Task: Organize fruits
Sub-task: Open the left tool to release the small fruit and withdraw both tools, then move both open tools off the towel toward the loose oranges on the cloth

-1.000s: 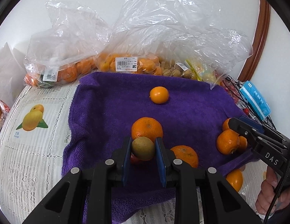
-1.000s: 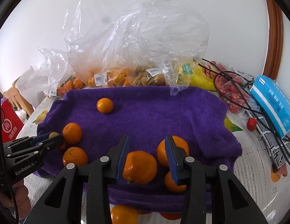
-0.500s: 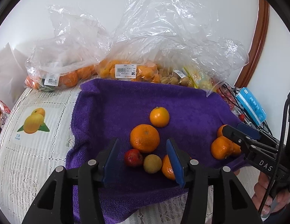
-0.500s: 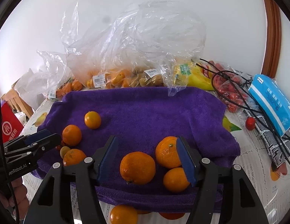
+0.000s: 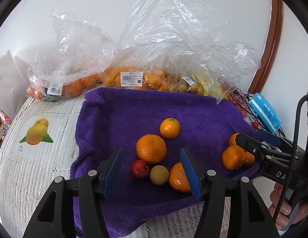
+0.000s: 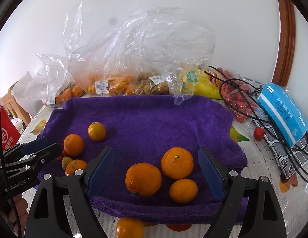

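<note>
So far, only part of the sorting seems to be done. In the left wrist view, the left gripper is seen with its jaws spread wide and nothing held between them. On the purple terry towel a small group is laid close together: a large round orange mandarin, a small red round fruit, a small yellow-green round fruit and a second mandarin partly hidden behind the right finger. A smaller smooth orange citrus lies just beyond them. Behind the towel, clear plastic bags with price labels are seen, and much orange fruit is kept inside them; other small tan fruits may be inside too, but the plastic blurs them.

In the right wrist view, the right gripper is also released and empty. Three orange mandarins are gathered between its fingers at the near towel edge. At least one orange fruit is left off the towel, on the white lace tablecloth. It is judged that the bagged fruit and the loose ones remain to be placed.
</note>
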`<state>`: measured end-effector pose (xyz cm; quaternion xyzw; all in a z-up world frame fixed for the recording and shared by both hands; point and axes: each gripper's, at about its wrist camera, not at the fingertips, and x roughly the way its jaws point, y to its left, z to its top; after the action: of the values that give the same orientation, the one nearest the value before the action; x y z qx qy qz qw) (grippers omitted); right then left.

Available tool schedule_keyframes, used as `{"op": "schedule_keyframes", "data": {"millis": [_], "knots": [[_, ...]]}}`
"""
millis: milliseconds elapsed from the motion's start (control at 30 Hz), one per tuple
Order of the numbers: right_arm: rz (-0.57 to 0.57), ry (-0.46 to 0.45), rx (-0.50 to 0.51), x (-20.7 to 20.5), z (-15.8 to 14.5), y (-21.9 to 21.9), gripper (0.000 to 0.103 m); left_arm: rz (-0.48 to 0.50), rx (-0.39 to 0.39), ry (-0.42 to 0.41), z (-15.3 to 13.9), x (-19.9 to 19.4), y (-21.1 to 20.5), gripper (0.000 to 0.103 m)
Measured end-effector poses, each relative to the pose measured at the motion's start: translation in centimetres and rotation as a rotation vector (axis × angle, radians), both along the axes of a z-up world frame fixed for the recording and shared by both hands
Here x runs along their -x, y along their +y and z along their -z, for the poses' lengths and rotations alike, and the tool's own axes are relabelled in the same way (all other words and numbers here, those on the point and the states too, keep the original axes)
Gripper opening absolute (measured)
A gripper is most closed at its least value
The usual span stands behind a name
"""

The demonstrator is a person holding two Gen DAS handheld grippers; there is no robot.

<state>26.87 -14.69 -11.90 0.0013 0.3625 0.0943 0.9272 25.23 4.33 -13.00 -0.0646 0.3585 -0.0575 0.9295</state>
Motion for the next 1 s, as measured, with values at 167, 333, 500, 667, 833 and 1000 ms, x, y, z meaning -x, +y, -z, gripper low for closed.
{"op": "schedule_keyframes", "data": {"millis": [167,333,500,667,833,1000], "knots": [[0.009,-0.035,0.011,0.3,-0.2,-0.1,0.086,-0.002,0.004,-0.002,0.0,0.1,0.0,0.058],[0.014,-0.055,-0.016,0.5,-0.5,-0.5,0.086,0.002,0.008,-0.002,0.0,0.2,0.0,0.059],[-0.032,-0.072,-0.075,0.9,-1.0,-0.9,0.086,0.004,0.008,-0.004,-0.1,0.3,0.0,0.059],[-0.028,-0.093,-0.063,1.4,-1.6,-0.7,0.086,0.009,0.007,-0.012,-0.5,0.5,-0.2,0.059],[-0.010,-0.073,-0.012,2.3,-1.8,-0.3,0.087,0.023,0.007,-0.019,-0.8,0.9,-0.6,0.059],[0.062,-0.026,0.050,3.6,-2.1,-0.3,0.092,0.040,0.019,-0.037,-1.3,1.5,-0.9,0.059]]}}
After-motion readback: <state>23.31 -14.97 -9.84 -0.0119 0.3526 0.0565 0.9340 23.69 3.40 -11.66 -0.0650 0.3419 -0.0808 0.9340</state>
